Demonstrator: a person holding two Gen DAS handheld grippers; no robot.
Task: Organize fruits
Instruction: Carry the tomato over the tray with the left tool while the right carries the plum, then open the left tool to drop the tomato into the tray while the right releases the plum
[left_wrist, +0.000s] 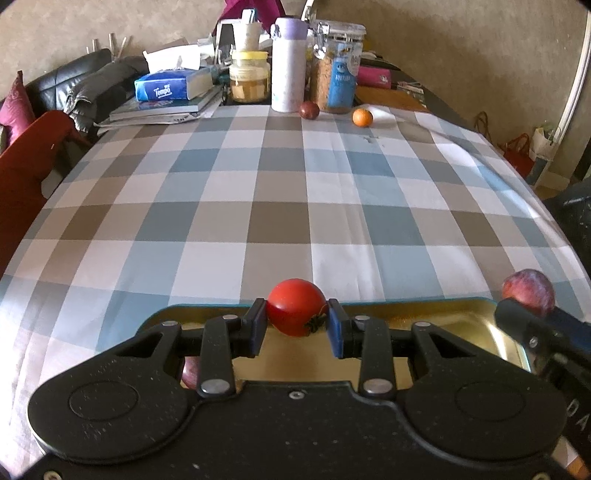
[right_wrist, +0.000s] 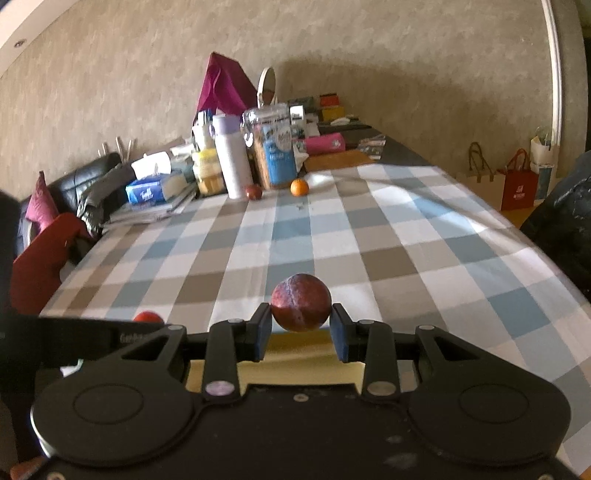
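My left gripper (left_wrist: 296, 319) is shut on a red tomato (left_wrist: 295, 311) and holds it over the far rim of a gold tray (left_wrist: 461, 325) on the near table edge. My right gripper (right_wrist: 301, 321) is shut on a dark red plum (right_wrist: 301, 302) above the same tray (right_wrist: 288, 347); the plum also shows at the right of the left wrist view (left_wrist: 529, 288). The tomato shows at the left of the right wrist view (right_wrist: 147, 316). Another plum (left_wrist: 190, 373) lies in the tray, mostly hidden by my left gripper. A dark plum (left_wrist: 308, 110) and an orange (left_wrist: 362, 117) lie at the far end of the table.
The table has a checked cloth (left_wrist: 280, 192). Along its far end stand a white bottle (left_wrist: 288, 66), jars (left_wrist: 338, 70), a tissue pack (left_wrist: 166, 86) and stacked books. A red chair (left_wrist: 22, 173) and a sofa are at the left. Bags (right_wrist: 517, 184) stand on the floor at the right.
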